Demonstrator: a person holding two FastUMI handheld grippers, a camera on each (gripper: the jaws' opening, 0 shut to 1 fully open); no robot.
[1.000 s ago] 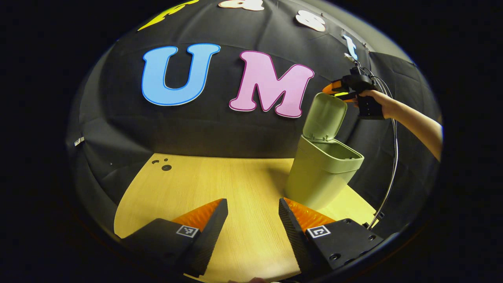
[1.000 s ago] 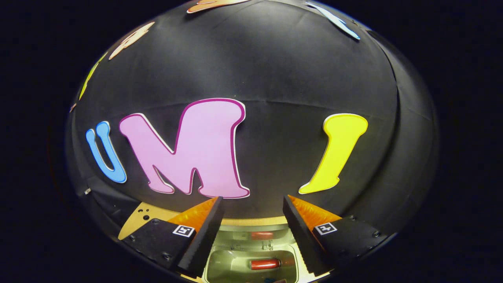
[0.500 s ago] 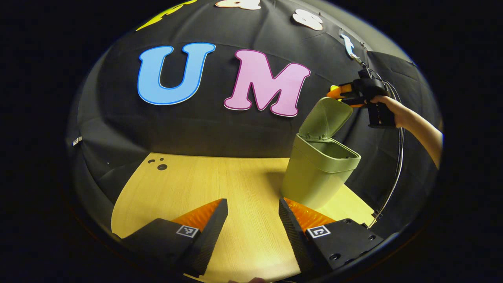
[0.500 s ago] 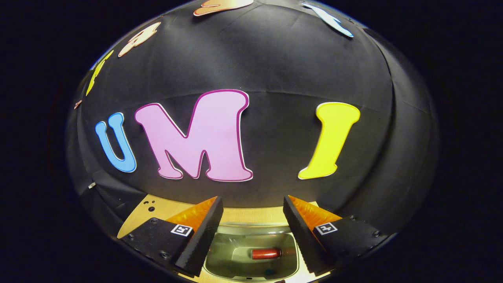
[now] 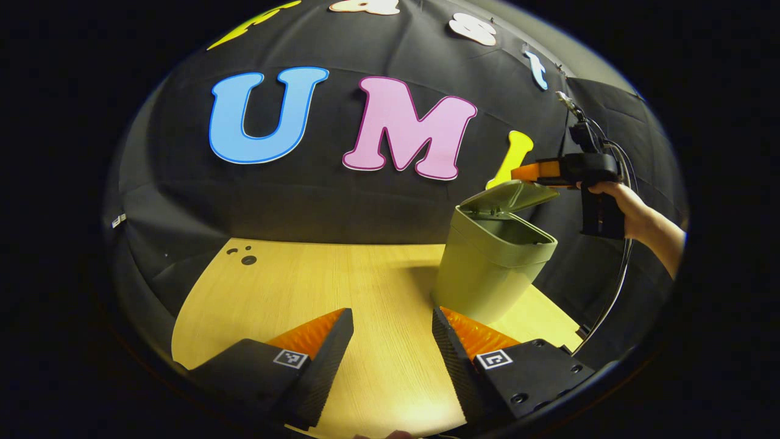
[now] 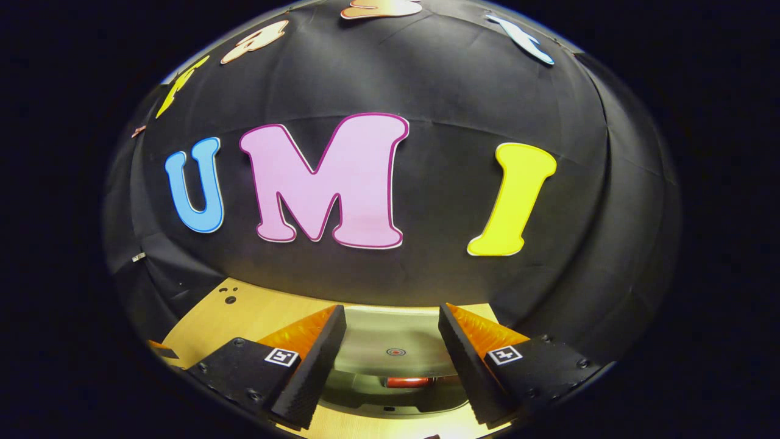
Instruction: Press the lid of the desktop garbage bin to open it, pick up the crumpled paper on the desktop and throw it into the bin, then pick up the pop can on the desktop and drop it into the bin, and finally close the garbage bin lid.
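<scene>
A green desktop bin [image 5: 490, 268] stands on the right side of the wooden table [image 5: 317, 292]. Its lid [image 5: 509, 196] is tilted low over the opening, nearly flat, with a gap left at the front. My right gripper [image 5: 529, 172] rests on the lid's raised edge, held by a hand [image 5: 631, 210]. In the right gripper view, that gripper [image 6: 390, 341] is open above the lid [image 6: 393, 344], and a red pop can [image 6: 407, 382] shows inside the bin through the gap. My left gripper [image 5: 390, 341] hangs open over the table's near edge, holding nothing.
The black cloth wall closes the booth behind the table. Small dark holes [image 5: 244, 256] mark the table's far left corner. A cable [image 5: 609, 292] hangs from the right gripper down past the table's right edge.
The right gripper has come down and pushed the lid from upright to almost flat over the bin. The left gripper has barely moved.
</scene>
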